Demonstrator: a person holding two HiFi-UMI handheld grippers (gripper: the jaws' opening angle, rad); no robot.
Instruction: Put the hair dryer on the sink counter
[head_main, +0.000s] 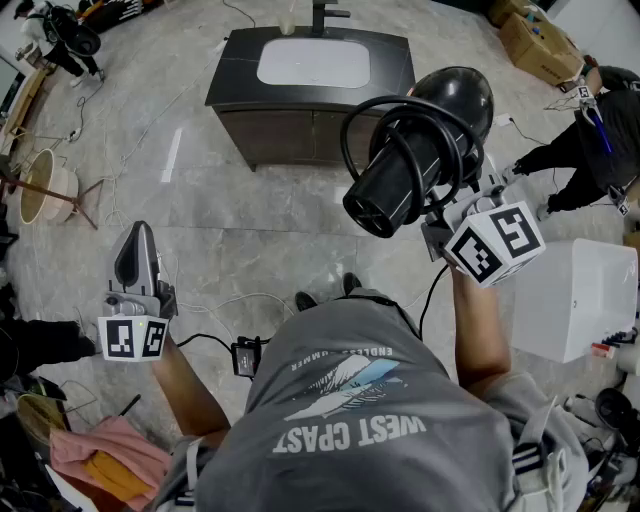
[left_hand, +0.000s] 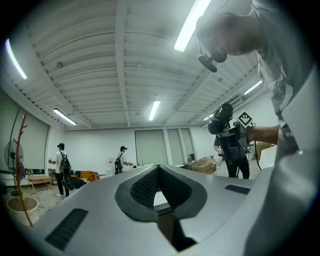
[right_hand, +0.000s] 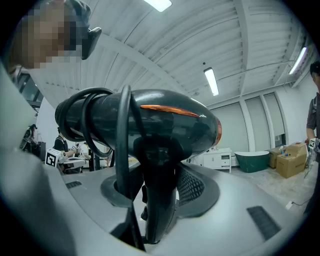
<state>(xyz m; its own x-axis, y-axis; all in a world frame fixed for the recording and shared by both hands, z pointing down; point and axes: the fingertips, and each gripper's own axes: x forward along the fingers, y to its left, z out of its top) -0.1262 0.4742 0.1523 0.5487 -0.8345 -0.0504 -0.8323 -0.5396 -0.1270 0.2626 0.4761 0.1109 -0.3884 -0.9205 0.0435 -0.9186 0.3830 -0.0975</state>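
Note:
A black hair dryer (head_main: 420, 150) with its cord looped round the barrel hangs in the air in front of me, nozzle toward the lower left. My right gripper (head_main: 452, 200) is shut on its handle; in the right gripper view the hair dryer (right_hand: 150, 125) stands between the jaws of the right gripper (right_hand: 157, 197). The left gripper (head_main: 135, 255) is held low at the left, its jaws together with nothing in them, as the left gripper (left_hand: 159, 169) also shows in its own view. The dark sink counter (head_main: 235, 62) with a white basin (head_main: 313, 62) stands ahead on the floor.
A white box (head_main: 580, 295) stands at my right. A person in black (head_main: 590, 140) crouches at the far right near cardboard boxes (head_main: 540, 45). A fan (head_main: 45, 190) stands at the left, clothes (head_main: 95, 450) lie at the lower left, and cables run over the floor.

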